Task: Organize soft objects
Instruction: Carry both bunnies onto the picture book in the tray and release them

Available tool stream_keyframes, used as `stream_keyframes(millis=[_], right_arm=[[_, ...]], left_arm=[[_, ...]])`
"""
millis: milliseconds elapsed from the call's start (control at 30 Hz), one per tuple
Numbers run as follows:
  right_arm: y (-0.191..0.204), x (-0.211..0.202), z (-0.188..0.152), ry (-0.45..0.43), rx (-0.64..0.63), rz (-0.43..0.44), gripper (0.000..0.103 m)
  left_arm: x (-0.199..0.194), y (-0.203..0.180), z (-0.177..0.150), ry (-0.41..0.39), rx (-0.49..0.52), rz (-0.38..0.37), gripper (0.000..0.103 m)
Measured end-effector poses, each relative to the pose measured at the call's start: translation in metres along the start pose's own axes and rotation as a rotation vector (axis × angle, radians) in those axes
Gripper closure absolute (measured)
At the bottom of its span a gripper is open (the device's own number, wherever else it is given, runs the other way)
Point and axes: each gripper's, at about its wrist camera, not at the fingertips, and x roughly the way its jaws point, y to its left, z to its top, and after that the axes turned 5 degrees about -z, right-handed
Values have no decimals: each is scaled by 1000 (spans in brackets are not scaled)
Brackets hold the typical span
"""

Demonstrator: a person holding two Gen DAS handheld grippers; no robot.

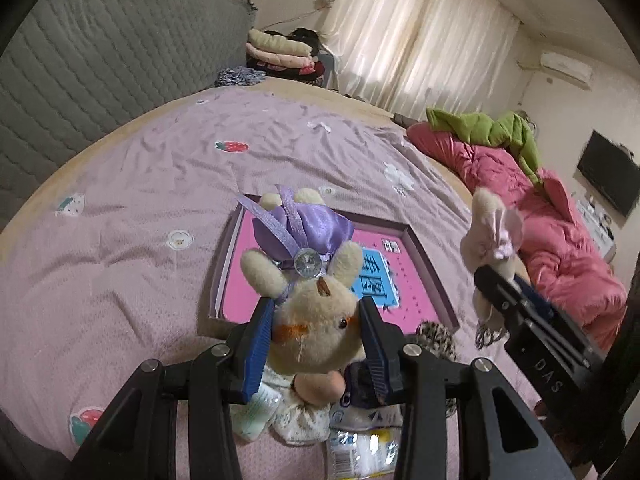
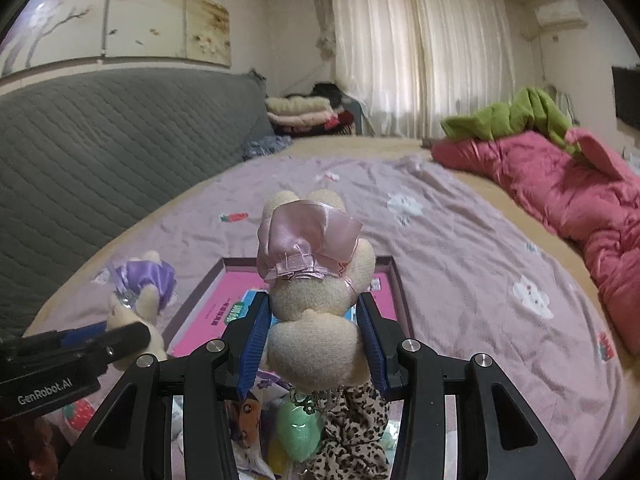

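My left gripper (image 1: 316, 320) is shut on the head of a cream plush bunny in a purple satin dress (image 1: 304, 248), held above the bed. My right gripper (image 2: 316, 320) is shut on a second cream plush bunny in a pink satin dress (image 2: 312, 264), gripped around its head. Each toy also shows in the other view: the pink-dress bunny (image 1: 490, 236) at the right, the purple-dress bunny (image 2: 140, 288) at the left. Below both lies a shallow box with a pink bottom (image 1: 400, 272), also seen as the box (image 2: 224, 300) on the lilac bedspread.
Loose small items, packets and a leopard-print piece (image 2: 352, 432) lie on the bedspread (image 1: 160, 168) beneath the grippers. A pink quilt with a green blanket (image 2: 560, 184) is heaped at the right. A grey padded headboard (image 2: 100, 140) stands left; folded blankets (image 2: 304, 114) are stacked beyond.
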Motion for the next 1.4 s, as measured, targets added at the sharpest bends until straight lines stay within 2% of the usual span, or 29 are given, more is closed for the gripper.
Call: stream_keyframes(millis=[133, 300, 500, 633, 933, 1400], right_arm=[[-10, 10, 15, 15, 27, 8, 58], [-23, 22, 35, 23, 65, 68, 58], [-23, 26, 45, -8, 9, 52, 58], [-28, 33, 43, -1, 18, 95, 57], [-44, 74, 28, 75, 1, 52, 57], [-40, 134, -2, 208, -32, 27, 57]], left_arm=[[4, -3, 15, -4, 7, 12, 60], [10, -3, 29, 1, 9, 30, 60], [23, -2, 40, 24, 16, 42, 60], [39, 1, 43, 55, 21, 58, 60], [76, 9, 45, 115, 16, 82, 60], [119, 26, 31, 212, 35, 115, 60]])
